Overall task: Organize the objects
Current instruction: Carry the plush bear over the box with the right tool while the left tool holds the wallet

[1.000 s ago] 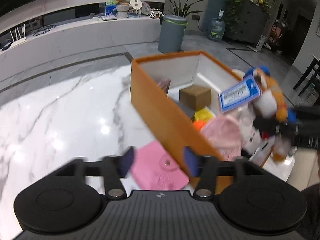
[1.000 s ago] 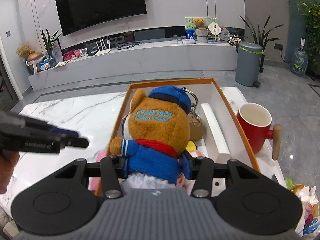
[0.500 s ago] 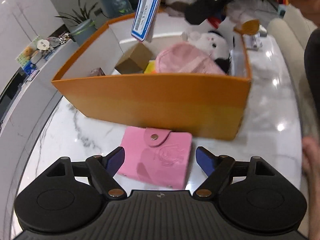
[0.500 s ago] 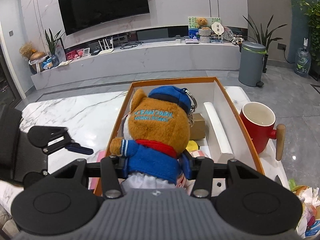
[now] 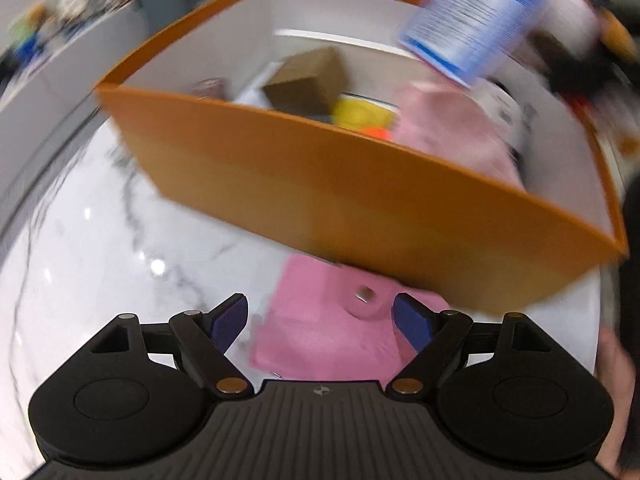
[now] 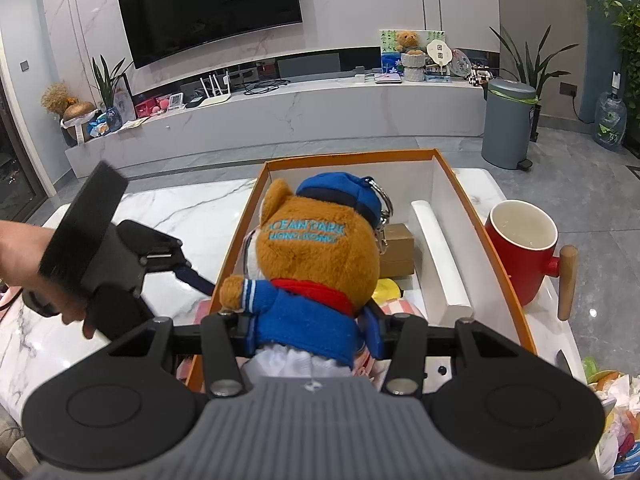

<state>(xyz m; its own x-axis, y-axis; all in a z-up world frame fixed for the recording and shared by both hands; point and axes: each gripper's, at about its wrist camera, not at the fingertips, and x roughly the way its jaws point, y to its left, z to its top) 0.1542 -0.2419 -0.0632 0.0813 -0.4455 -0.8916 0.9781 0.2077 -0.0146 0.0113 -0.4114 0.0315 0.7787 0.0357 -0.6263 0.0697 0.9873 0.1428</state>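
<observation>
Left gripper (image 5: 320, 320): pointed steeply down at the marble table (image 5: 100, 248); its blue pads (image 5: 228, 322) are spread wide and opening further, with nothing pressed between them.
Pink card wallet (image 5: 340, 328): laid flat on the table, just beside the outer wall of the orange box (image 5: 340, 184); it is seen between the left pads but is not touched by them. A snap button is seen on its flap.
Right gripper (image 6: 306, 330): clenched on the teddy bear (image 6: 316, 256) at the blue jacket, above the near end of the box.
Teddy bear: held upright with its back to the camera; a blue cap and a key ring are carried on it, and a blue-and-white tag (image 5: 476, 20), blurred, is seen over the box.
Box contents: a small brown carton (image 6: 396, 248), a white roll (image 6: 440, 256) along the right wall, something yellow and a pink fabric item (image 5: 452, 136).
Red mug (image 6: 520, 248): stood on the table just outside the right wall of the box, wooden handle turned outward.
Person's hand (image 6: 36, 264): wrapped around the left gripper's handle.
</observation>
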